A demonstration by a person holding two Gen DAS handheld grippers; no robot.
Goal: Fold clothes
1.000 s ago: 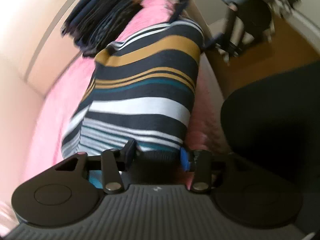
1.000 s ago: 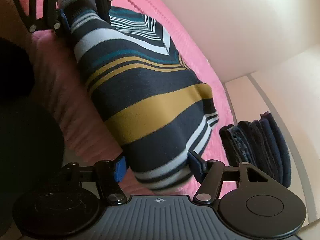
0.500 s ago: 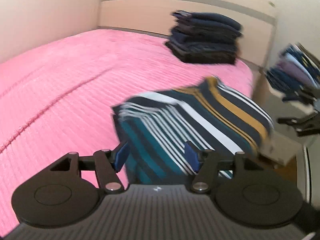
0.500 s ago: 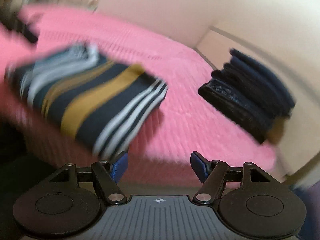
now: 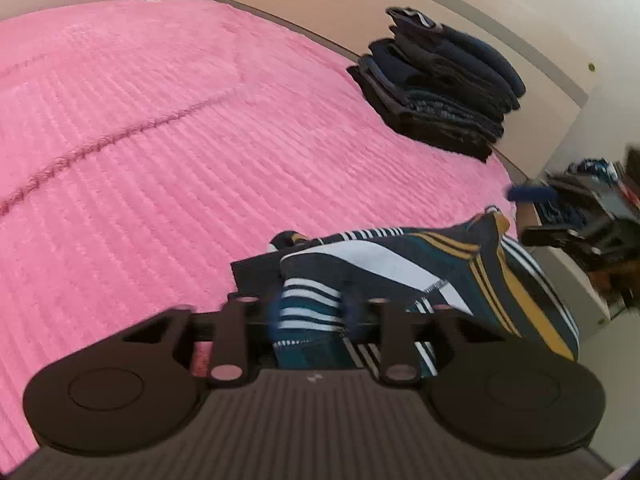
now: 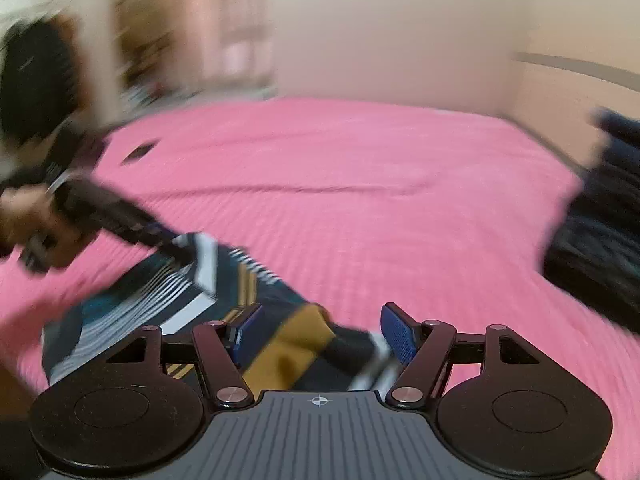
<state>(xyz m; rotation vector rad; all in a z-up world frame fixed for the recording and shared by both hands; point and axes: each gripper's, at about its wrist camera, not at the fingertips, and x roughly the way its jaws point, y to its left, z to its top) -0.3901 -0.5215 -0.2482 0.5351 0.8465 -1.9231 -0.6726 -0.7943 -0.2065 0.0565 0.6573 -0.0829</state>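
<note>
— Across both views, what takes the most space?

— It is the bed (image 5: 168, 128) with a pink ribbed cover. It fills most of the left wrist view and the middle of the right wrist view. A pale headboard (image 5: 420, 4) runs along its far side.

— And after the bed?

— A stack of dark folded clothes (image 5: 436, 84) stands on the cover close to the headboard, well apart from the grippers. In the right wrist view the same stack is at the right edge, very blurred.

— Where is the garment of the task?

— The striped garment (image 5: 404, 276), dark with white, teal and mustard bands, lies folded on the bed near its front edge. One part of it rises up between the fingers of the left gripper (image 5: 314, 314).

— Is that gripper closed on it?

— The blue pads are blurred, but they sit against both sides of a striped fold, so it grips the cloth.

— And the right gripper (image 6: 322, 330)?

— Its fingers stand wide apart. The mustard band of the garment lies below and between them, and I cannot see the pads pressing it. In this view the left gripper appears at the left, held by a hand (image 6: 24, 220), with its tip at the upper edge of the garment.
</note>
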